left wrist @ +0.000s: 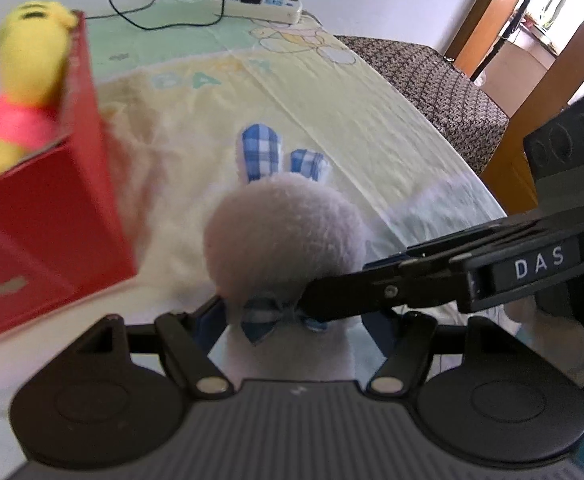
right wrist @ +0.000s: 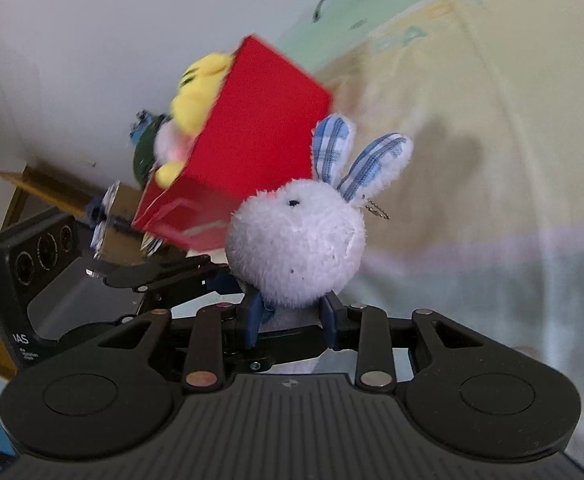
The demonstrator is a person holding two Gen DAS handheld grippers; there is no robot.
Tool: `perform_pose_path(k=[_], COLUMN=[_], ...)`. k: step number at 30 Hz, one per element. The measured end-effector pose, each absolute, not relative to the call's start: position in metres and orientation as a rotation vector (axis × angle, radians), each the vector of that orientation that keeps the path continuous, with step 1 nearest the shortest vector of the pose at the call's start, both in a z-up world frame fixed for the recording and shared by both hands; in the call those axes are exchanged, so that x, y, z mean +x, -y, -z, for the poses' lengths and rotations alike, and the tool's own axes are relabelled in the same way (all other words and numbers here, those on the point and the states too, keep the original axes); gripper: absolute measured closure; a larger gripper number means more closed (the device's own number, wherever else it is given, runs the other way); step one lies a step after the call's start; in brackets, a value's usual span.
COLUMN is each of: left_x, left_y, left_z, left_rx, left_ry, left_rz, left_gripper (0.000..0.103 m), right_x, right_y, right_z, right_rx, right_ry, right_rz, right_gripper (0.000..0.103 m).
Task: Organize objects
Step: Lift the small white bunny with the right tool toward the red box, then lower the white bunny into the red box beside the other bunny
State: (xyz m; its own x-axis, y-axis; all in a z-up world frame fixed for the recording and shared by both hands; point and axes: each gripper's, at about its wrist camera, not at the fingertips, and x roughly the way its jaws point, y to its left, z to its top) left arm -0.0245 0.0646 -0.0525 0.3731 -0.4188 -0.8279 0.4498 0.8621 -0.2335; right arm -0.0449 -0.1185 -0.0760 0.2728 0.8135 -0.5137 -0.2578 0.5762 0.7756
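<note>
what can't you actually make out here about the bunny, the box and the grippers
- White bunny: body below the neck hidden by the right gripper in the right wrist view; face turned away in the left wrist view.
- Left gripper: fingertips hidden behind the bunny, so its grip is unclear.
- Red box: blurred, cut by the left edge; its contents under the yellow plush are hidden.

One white plush rabbit [left wrist: 288,232], one red box [left wrist: 48,216], one yellow plush [left wrist: 32,60] upper left, possibly more toys behind, one power strip [left wrist: 264,6], two grippers
</note>
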Motion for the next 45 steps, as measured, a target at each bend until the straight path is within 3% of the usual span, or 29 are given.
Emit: perform_pose_path(k=[14, 26, 32, 45], left_x=[-0.077, -0.072, -0.045, 0.032], left_y=[-0.165, -0.257, -0.292, -0.326], left_z=[-0.016, -0.072, -0.075, -0.027], left_rx=[0.024, -0.032, -0.027, -0.085], left_ry=[-0.867, -0.636, -0.608, -0.748], left_rz=[0.596, 0.513, 0.427, 0.270], left_gripper=[0.031, 0.031, 0.031, 0.029], right_x=[-0.076, -0.038, -0.006, 0.054], right_y=[0.035, -0.049, -0.094, -0.149], right_z=[0.015, -0.041, -0.044, -0.004], right_rx=[0.608, 0.581, 0.562, 0.552], right_ry=[-0.937, -0.735, -0.708, -0.862], right_rz=[-0.949, -1.056, -1.054, -0.968], right_gripper=[0.070, 0.070, 0.070, 0.070])
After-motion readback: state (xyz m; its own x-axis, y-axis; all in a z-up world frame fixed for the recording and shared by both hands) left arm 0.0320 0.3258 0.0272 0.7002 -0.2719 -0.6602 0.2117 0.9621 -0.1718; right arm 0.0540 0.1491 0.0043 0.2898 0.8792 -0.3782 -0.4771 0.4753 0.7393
